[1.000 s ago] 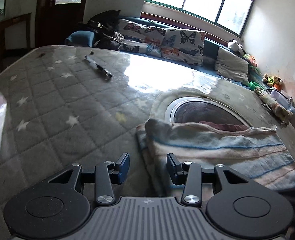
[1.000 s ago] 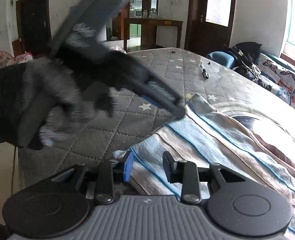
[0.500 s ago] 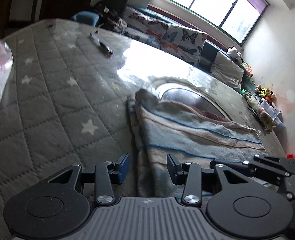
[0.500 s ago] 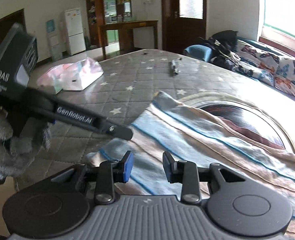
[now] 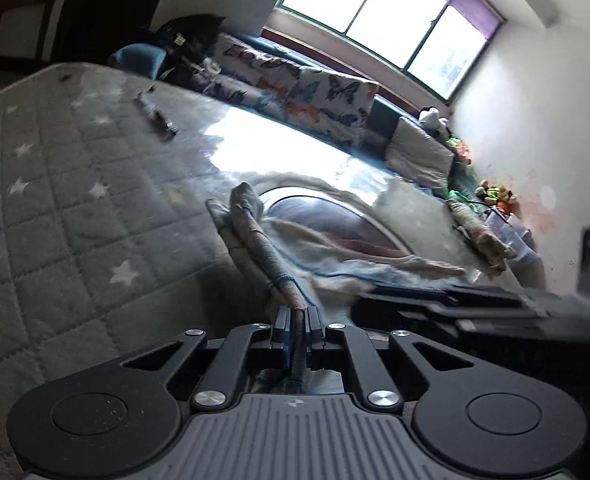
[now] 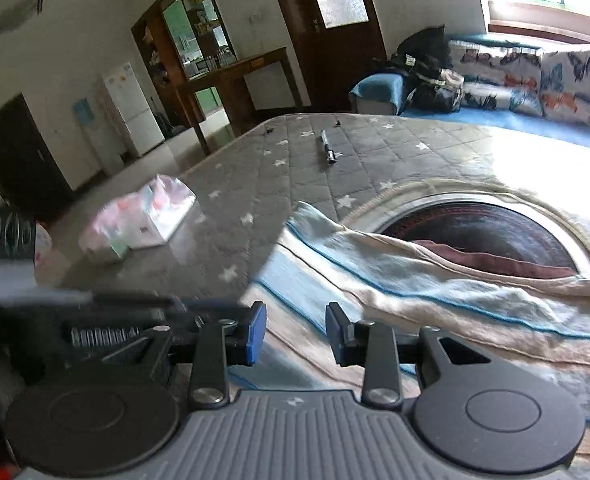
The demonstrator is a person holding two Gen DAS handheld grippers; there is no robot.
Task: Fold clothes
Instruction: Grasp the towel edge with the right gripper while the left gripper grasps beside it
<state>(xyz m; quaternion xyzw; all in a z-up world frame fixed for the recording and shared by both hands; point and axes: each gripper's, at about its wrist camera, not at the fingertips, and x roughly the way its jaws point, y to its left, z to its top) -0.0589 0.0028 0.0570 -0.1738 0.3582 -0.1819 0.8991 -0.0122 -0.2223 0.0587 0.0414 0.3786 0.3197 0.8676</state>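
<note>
Left gripper (image 5: 296,330) fingers clamped on striped garment (image 5: 255,236); right gripper (image 6: 295,334) fingers apart

Bright window (image 5: 391,12), butterfly-cushioned sofa (image 5: 319,92), dark wooden door (image 6: 327,20).

blue-striped cream garment (image 6: 435,280), star-patterned grey mattress (image 6: 303,176)

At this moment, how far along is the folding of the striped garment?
Early. Done: the striped garment lies spread on the mattress. In hand: the left claw is shut on its edge. Left: the right claw hangs open above it; no finished fold shows.
</note>
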